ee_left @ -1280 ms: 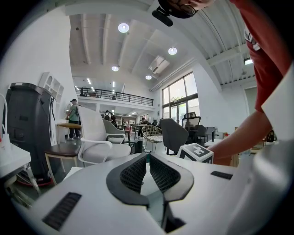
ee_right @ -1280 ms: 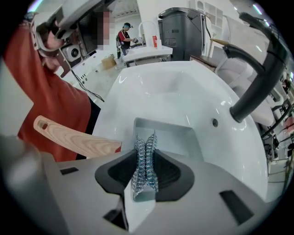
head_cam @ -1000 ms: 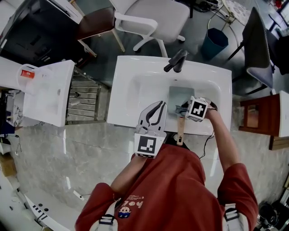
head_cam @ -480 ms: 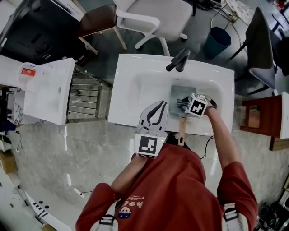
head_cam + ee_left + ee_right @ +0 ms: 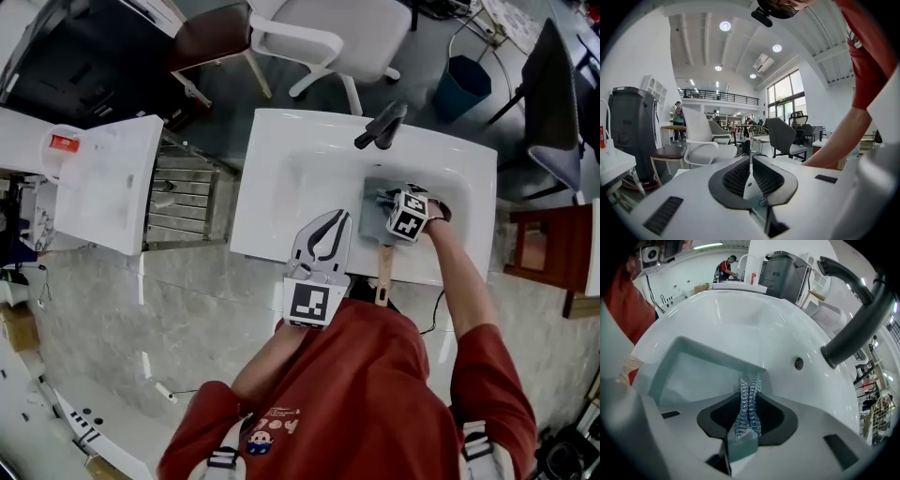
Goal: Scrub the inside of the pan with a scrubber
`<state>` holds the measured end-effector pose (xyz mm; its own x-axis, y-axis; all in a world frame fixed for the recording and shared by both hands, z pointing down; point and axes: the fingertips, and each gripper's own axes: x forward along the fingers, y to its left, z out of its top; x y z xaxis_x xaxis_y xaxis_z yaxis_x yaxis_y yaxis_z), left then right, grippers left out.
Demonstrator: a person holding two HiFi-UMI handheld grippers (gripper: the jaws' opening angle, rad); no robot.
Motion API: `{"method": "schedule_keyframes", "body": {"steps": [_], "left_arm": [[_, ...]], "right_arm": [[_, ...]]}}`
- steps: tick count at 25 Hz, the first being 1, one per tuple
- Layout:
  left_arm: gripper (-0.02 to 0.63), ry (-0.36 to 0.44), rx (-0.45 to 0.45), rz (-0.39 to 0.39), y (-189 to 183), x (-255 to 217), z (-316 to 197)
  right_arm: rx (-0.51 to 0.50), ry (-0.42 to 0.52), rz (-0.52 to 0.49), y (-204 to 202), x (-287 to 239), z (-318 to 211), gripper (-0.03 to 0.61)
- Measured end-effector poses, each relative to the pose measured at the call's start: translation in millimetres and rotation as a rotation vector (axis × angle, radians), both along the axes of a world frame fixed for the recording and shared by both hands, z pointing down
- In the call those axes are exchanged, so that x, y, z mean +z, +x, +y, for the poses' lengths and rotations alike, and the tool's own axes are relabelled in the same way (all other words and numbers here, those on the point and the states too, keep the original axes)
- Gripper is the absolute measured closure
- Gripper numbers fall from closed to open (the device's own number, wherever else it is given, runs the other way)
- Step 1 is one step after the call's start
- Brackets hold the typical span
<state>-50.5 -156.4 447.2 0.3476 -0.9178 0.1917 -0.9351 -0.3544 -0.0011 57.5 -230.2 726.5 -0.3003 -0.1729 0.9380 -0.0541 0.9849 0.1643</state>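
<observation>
Scrubber [image 5: 748, 405] is clamped in right gripper [image 5: 749, 384] jaws, inside pan [image 5: 373, 217]. Pan handle [image 5: 382, 272] is pointed toward the person. Left gripper [image 5: 326, 231] jaws are closed, empty, left of pan.

a square grey pan [image 5: 373, 223] is laid in the sink [image 5: 281, 178], wooden handle over the front edge; a steel-mesh scrubber [image 5: 748, 404] is clamped above it.

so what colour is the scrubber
Silvery metal mesh; the right gripper view shows the scrubber best.
</observation>
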Motion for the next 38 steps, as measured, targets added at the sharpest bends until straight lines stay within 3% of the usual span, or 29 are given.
{"method": "schedule_keyframes", "body": {"steps": [6, 14, 18, 21, 26, 31, 38], "left_arm": [[0.578, -0.033, -0.011, 0.023, -1, 7, 3], [0.578, -0.045, -0.009, 0.023, 0, 7, 5], [0.578, 0.001, 0.001, 0.005, 2, 3, 3], [0.578, -0.004, -0.005, 0.034, 4, 2, 2], [0.578, 0.004, 0.019, -0.005, 7, 3, 2], [0.578, 0.000, 0.030, -0.001, 13, 6, 4], [0.578, 0.000, 0.044, -0.008, 19, 4, 4]], "right_arm": [[-0.014, 0.082, 0.015, 1, 10, -8, 0.457], [-0.005, 0.067, 0.010, 2, 11, -7, 0.456], [0.040, 0.064, -0.014, 5, 7, -12, 0.456], [0.048, -0.005, -0.037, 5, -9, -5, 0.449], [-0.009, -0.111, -0.046, 16, -48, 26, 0.448], [-0.035, -0.280, -0.062, 25, -70, 61, 0.446], [-0.039, -0.366, -0.016, 26, -71, 77, 0.448]]}}
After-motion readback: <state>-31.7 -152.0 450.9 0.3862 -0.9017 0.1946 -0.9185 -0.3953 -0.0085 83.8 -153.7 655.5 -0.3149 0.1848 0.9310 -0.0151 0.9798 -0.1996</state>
